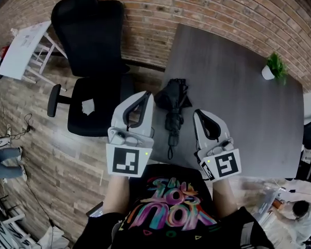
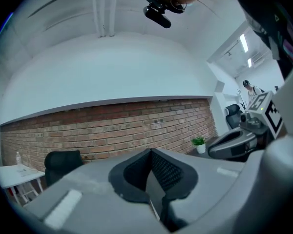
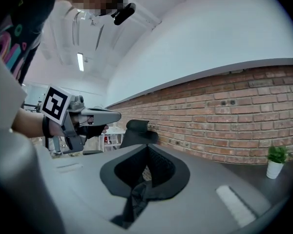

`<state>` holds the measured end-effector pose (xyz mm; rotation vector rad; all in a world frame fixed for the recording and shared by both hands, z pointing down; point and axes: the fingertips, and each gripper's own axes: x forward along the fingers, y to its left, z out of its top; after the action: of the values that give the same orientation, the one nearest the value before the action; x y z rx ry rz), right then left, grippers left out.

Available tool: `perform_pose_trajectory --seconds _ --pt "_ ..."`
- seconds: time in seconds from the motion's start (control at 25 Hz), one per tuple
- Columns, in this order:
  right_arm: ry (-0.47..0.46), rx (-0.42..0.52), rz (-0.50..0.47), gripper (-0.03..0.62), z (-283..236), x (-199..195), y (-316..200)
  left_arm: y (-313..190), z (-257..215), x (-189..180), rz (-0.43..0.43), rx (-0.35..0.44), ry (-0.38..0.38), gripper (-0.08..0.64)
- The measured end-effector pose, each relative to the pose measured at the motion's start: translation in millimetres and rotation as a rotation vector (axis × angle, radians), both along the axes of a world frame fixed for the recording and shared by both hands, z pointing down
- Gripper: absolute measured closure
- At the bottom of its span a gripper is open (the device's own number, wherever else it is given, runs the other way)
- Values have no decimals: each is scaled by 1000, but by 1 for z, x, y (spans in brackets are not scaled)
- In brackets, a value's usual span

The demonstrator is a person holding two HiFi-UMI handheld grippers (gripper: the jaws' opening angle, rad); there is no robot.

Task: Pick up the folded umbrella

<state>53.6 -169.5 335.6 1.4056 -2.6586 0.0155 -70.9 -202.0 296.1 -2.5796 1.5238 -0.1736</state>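
The folded black umbrella (image 1: 173,105) lies on the dark grey table (image 1: 233,102) near its front left corner, its strap trailing toward me. My left gripper (image 1: 145,95) hovers just left of it and my right gripper (image 1: 198,113) just right of it, both apart from it. Both point about level toward the brick wall. In the left gripper view the jaws of the left gripper (image 2: 150,152) meet at the tip with nothing between them. The right gripper (image 3: 146,147) is likewise shut and empty. Neither gripper view shows the umbrella.
A black office chair (image 1: 90,61) stands left of the table, close to my left gripper. A small potted plant (image 1: 273,66) sits at the table's far right. A white side table (image 1: 23,48) is at the far left. People sit at the lower right and left edges.
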Motion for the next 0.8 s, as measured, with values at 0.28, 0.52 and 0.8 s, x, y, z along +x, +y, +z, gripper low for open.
perform_pose_trajectory --seconds 0.28,0.52,0.8 --pt "8 -18 23 592 8 0 -7 -5 8 2 28 -18 -1 559" --pt "14 -44 34 592 25 -4 -13 -3 19 0 27 -41 -7 558" --pt "11 -88 51 590 51 -5 -18 0 28 2 30 -55 -6 560"
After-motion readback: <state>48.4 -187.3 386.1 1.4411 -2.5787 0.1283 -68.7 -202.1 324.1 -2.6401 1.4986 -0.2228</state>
